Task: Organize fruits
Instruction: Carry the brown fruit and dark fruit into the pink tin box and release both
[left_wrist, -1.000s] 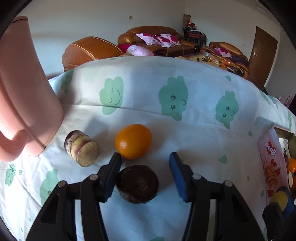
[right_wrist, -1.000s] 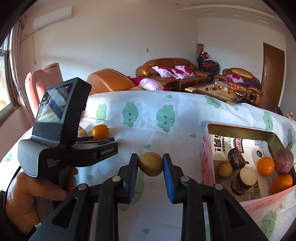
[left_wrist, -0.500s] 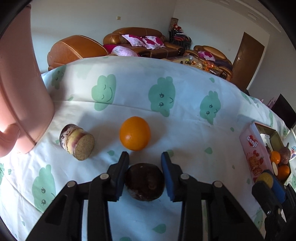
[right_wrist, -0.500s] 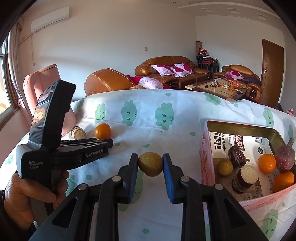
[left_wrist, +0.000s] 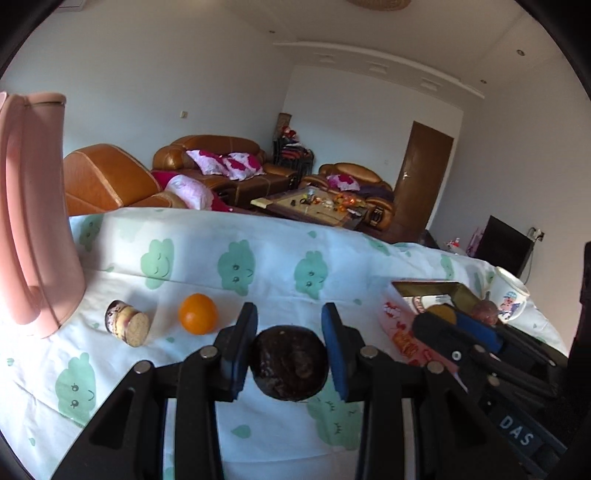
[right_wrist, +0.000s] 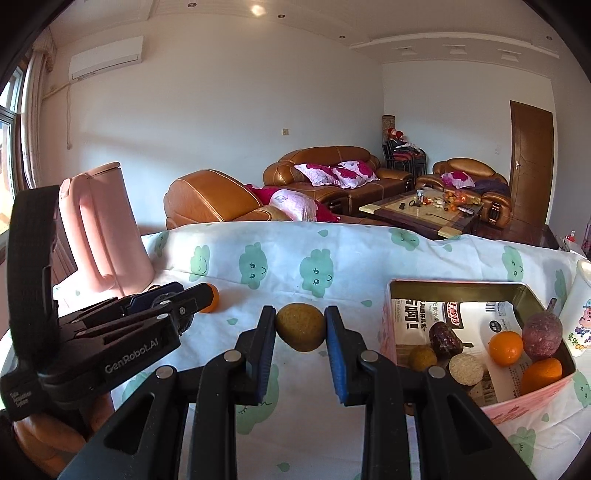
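Fruits: dark round one (left_wrist: 289, 365) clamped by left hand-held gripper (left_wrist: 289, 347), yellowish one (right_wrist: 300, 332) by right (right_wrist: 300, 334).

A cloth-covered table (right_wrist: 369, 258) fills the near part of the scene. On its far left stands a jug (right_wrist: 107, 229). Just right of the jug, a small jar (left_wrist: 127, 323) lies on its side, and an orange (left_wrist: 197, 314) sits right of the jar. At the right side of the table is an open box (right_wrist: 517, 291) with several fruits inside it. A mug (right_wrist: 581, 302) stands just right of the box. Behind the table, a sofa (right_wrist: 325, 166) stands against the far wall, with a low coffee table (right_wrist: 424, 214) to its right and a door (right_wrist: 530, 147) at the far right.
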